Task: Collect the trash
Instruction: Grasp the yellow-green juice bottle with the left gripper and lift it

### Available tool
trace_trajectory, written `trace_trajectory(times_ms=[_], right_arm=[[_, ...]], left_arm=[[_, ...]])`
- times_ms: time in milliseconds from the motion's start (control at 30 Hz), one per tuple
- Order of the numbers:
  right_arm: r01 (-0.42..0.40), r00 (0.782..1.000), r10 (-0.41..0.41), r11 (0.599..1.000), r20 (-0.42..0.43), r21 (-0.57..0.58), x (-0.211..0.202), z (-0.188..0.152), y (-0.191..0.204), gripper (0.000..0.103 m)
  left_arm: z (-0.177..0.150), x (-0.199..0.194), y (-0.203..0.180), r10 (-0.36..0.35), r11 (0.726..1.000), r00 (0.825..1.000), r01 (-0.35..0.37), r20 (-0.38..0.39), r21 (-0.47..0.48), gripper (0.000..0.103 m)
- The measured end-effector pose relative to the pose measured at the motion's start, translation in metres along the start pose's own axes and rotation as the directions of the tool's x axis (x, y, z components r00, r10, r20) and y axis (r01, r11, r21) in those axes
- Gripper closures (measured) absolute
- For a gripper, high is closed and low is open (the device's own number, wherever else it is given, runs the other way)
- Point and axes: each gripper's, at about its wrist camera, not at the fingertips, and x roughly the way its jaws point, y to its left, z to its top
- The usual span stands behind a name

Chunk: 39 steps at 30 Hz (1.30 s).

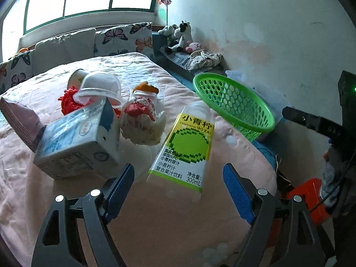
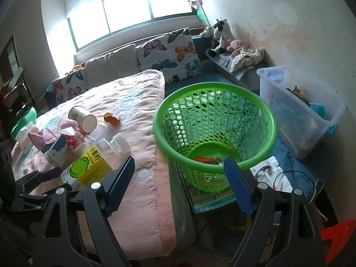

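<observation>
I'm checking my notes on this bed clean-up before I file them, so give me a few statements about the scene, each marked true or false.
1. The juice bottle lies on the pink bedspread just ahead of the open left claw. True.
2. The green basket is completely empty. False: an orange bit lies at its bottom.
3. The right claw grips the paper cup. False: it is open and holds nothing; the cup lies on the bed.
4. The milk carton sits to the left of the bottle in the left wrist view. True.
5. Stuffed animals sit by the wall beyond the bed. True.
</observation>
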Motion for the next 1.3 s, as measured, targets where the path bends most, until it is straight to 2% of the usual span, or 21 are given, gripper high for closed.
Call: trace_trajectory(times_ms=[433, 533, 600, 733, 933, 1067, 1300], right_arm=[[0.002, 1.0, -0.002, 1.0, -0.016, 0.008, 0.004, -0.002, 0.0, 0.021], [0.003, 1.0, -0.003, 1.0, -0.018, 0.008, 0.005, -0.003, 0.0, 0.021], [0.005, 1.0, -0.005, 1.0, -0.018, 0.007, 0.005, -0.002, 0.0, 0.021], [0.004, 1.0, -0.004, 1.0, -0.016, 0.005, 0.005, -0.002, 0.001, 0.021], [0.003, 1.0, -0.003, 1.0, -0.008, -0.002, 0.004, 0.0, 0.003, 0.021], [-0.003, 1.0, 0.003, 1.0, -0.003, -0.012, 0.003, 0.003, 0.006, 0.021], [-0.042, 0.999, 0.041, 0.999, -0.008, -0.028, 0.004, 0.008, 0.013, 0.021]], left_arm=[[-0.005, 0.017, -0.014, 0.029, 0.996, 1.0, -0.03, 0.008, 0.082, 0.026], [-0.005, 0.016, -0.015, 0.034, 0.996, 0.999, -0.036, 0.018, 0.086, 0.033], [-0.005, 0.016, -0.015, 0.032, 0.996, 0.999, -0.034, 0.019, 0.085, 0.044], [-0.007, 0.015, -0.016, 0.033, 0.996, 0.999, -0.035, 0.023, 0.087, 0.046], [0.001, -0.006, -0.022, -0.005, 0.995, 1.0, 0.002, 0.03, 0.104, 0.047], [0.01, -0.023, -0.025, -0.005, 0.991, 1.0, 0.001, 0.029, 0.134, 0.048], [0.028, -0.056, -0.02, -0.018, 0.992, 0.998, 0.01, 0.057, 0.125, 0.049]])
